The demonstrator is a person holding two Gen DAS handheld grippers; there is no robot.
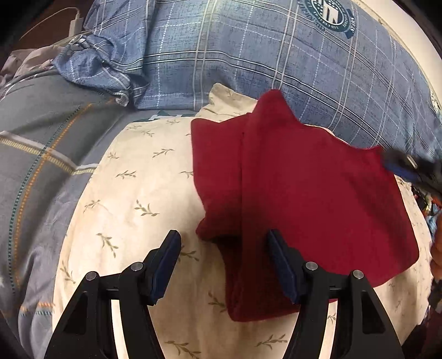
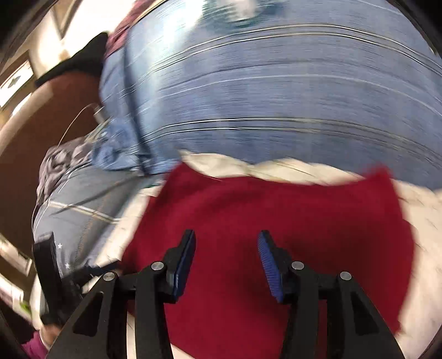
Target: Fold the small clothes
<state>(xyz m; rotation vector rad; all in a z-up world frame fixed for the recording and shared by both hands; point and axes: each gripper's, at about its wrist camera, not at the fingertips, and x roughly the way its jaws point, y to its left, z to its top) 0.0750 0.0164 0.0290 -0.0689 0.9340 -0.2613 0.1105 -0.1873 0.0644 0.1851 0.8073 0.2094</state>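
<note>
A dark red cloth (image 1: 304,187) lies on a cream leaf-print pillow (image 1: 132,193), with one part folded over along a vertical crease. My left gripper (image 1: 223,240) is open and empty; its left finger is over the pillow and its right finger is over the cloth's near edge. In the right wrist view, which is motion-blurred, the red cloth (image 2: 276,215) spreads under my right gripper (image 2: 226,240), which is open and empty above it. The right gripper also shows blurred at the left wrist view's right edge (image 1: 408,168).
A blue plaid quilt (image 1: 248,55) lies bunched behind the pillow. A grey striped bedsheet (image 1: 36,154) covers the left side. A white charger and cable (image 1: 74,23) sit at the far left. My left gripper's body (image 2: 49,276) shows at the right wrist view's lower left.
</note>
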